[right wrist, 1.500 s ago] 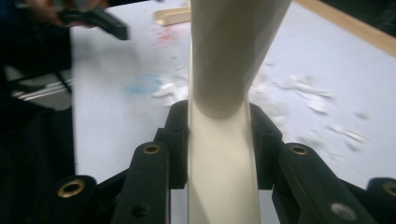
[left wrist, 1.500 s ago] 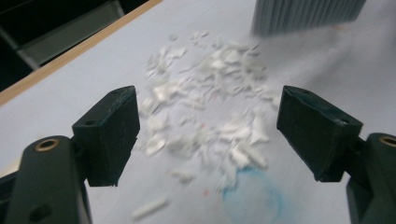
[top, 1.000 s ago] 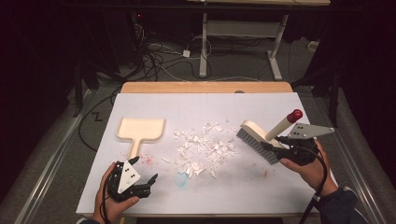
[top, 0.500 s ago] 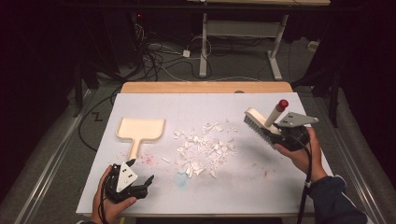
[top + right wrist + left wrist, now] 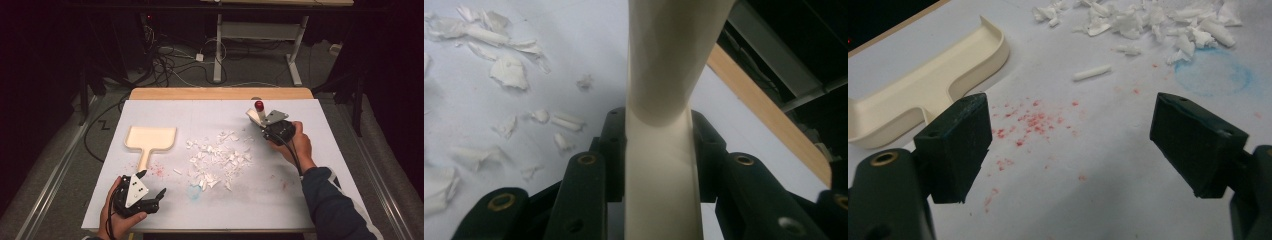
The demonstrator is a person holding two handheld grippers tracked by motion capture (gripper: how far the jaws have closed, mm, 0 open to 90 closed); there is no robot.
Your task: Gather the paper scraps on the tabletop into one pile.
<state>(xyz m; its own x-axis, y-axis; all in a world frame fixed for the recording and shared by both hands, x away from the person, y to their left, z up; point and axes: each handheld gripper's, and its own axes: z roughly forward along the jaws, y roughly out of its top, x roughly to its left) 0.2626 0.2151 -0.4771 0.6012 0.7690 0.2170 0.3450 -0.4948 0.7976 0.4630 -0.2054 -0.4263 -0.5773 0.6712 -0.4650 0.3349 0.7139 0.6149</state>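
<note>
Cream dustpan (image 5: 150,138) lies flat on the white table (image 5: 325,195), left of centre, handle toward the person. Left gripper (image 5: 152,187) sits near the front-left edge, just below the dustpan handle, jaws wide apart and empty over red specks (image 5: 1030,122). White paper scraps (image 5: 220,157) are scattered mid-table. Right gripper (image 5: 260,125), beyond the scraps' right side, is clamped on the cream handle of a brush (image 5: 664,100) with a red tip.
</note>
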